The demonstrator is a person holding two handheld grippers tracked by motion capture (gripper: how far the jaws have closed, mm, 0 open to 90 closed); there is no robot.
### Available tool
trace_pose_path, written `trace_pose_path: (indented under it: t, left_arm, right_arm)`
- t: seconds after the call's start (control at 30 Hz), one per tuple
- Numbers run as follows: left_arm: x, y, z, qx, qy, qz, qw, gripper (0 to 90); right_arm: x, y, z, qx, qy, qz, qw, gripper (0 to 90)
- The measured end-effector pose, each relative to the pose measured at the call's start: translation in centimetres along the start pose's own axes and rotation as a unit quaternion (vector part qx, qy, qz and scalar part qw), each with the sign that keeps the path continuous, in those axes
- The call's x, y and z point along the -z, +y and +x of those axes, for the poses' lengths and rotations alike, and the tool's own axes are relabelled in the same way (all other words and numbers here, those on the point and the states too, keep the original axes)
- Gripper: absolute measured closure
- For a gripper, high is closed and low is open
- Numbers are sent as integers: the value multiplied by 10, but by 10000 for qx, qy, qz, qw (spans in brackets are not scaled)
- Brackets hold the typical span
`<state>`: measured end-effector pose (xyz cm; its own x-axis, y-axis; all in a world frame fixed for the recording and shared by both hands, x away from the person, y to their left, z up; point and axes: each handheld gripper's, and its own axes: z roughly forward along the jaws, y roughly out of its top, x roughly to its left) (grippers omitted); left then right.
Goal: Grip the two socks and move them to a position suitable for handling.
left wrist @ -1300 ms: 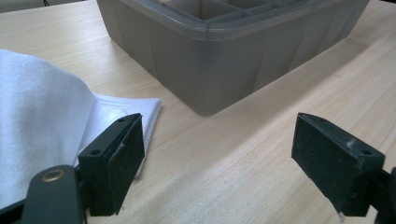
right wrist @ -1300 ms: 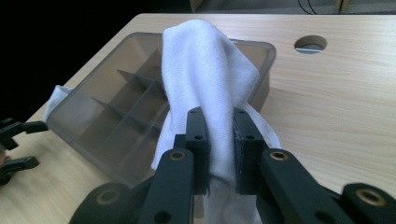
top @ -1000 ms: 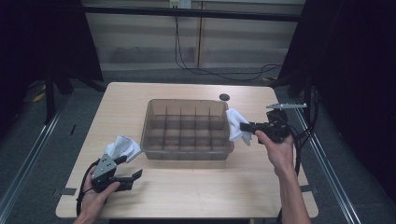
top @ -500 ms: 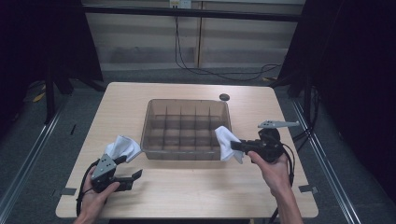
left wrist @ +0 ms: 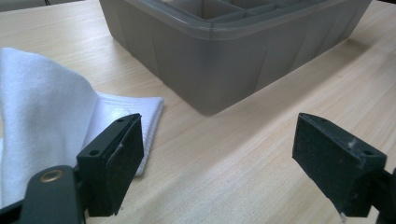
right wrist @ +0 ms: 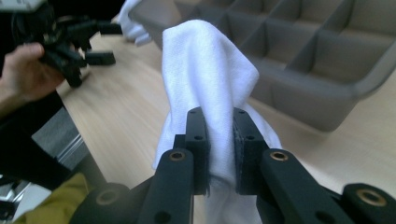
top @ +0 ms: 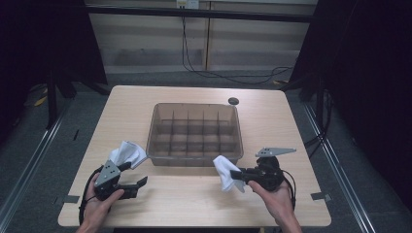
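A grey plastic bin [top: 195, 133] with several compartments stands mid-table. My right gripper [top: 238, 175] is shut on a white cloth [top: 225, 171], held just off the bin's near right corner. In the right gripper view the cloth [right wrist: 205, 84] is pinched between the pads [right wrist: 198, 135] and drapes over them, with the bin [right wrist: 327, 60] behind. My left gripper [top: 136, 174] rests open at the table's near left. A second white cloth [top: 127, 153] lies beside it. In the left gripper view that cloth [left wrist: 42, 126] lies left of the left pad [left wrist: 123, 161], with nothing between the jaws.
A small dark round disc [top: 233, 101] sits on the table beyond the bin's far right corner. The bin's wall [left wrist: 224, 60] rises just ahead of the left gripper. Bare wooden tabletop [top: 189, 194] stretches between the two hands. Dark floor surrounds the table.
My right gripper has carried the white cloth from the bin's right side toward the near edge and lower, ending in front of the bin's near right corner. The left hand has stayed still.
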<state>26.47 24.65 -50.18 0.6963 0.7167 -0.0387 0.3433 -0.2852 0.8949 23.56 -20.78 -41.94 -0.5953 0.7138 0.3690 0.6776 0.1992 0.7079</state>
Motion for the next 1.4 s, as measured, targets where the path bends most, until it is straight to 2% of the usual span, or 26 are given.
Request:
trace_pose_path:
  t: [0.1,0.17,0.23,0.27,0.3,0.47,0.63,0.7,0.77,0.97,1.03,1.13,1.2,1.23,1.27,1.33,1.4]
  left_arm:
    - [0,0,0,-14,2,1,10000,164]
    - [0,0,0,-19,21,13,10000,164]
    - [0,0,1,-22,45,4,10000,160]
    - [0,0,1,-20,42,5,10000,159]
    - [0,0,1,-19,46,2,10000,159]
    - [0,0,0,-24,43,8,10000,159]
    - [0,0,0,10,14,7,10000,159]
    - [0,0,0,9,25,14,10000,159]
    - [0,0,1,3,19,32,10000,159]
    - [1,0,1,34,49,9,10000,159]
    - [1,0,2,85,58,12,9999,159]
    - [2,0,2,200,78,-7,9998,157]
    - [2,0,3,270,41,-37,9996,158]
    - [3,0,4,221,58,-20,9997,156]
    - [3,0,4,180,65,-6,9998,156]
    - [4,0,6,337,42,14,9994,157]
    - [3,0,9,381,51,102,9992,158]
  right_arm:
    - [-8,-9,0,10,29,57,10000,797]
    - [-13,-13,1,166,2,118,9998,794]
    - [-17,-14,1,146,31,126,9998,793]
    - [-24,-17,2,192,43,272,9994,792]
    - [-26,-18,2,206,41,289,9994,790]
    - [-43,-26,-4,93,50,452,9989,746]
    - [-46,-28,-8,10,-9,384,9993,589]
    - [-46,-28,-9,-51,78,321,9994,511]
    - [-44,-27,-8,-17,4,253,9997,440]
    - [-29,-29,-11,-17,10,-143,9999,235]
    - [-20,-31,-14,61,-94,-272,9996,140]
    - [-4,-36,-23,-44,-330,-627,9975,189]
    - [6,-41,-32,-218,-614,-850,9942,245]
    - [12,-45,-43,-267,-960,-959,9904,229]
    - [12,-45,-43,-267,-960,-959,9904,229]
    - [15,-49,-52,-248,-1267,-997,9866,207]
    - [20,-53,-63,-176,-1441,-1121,9830,208]
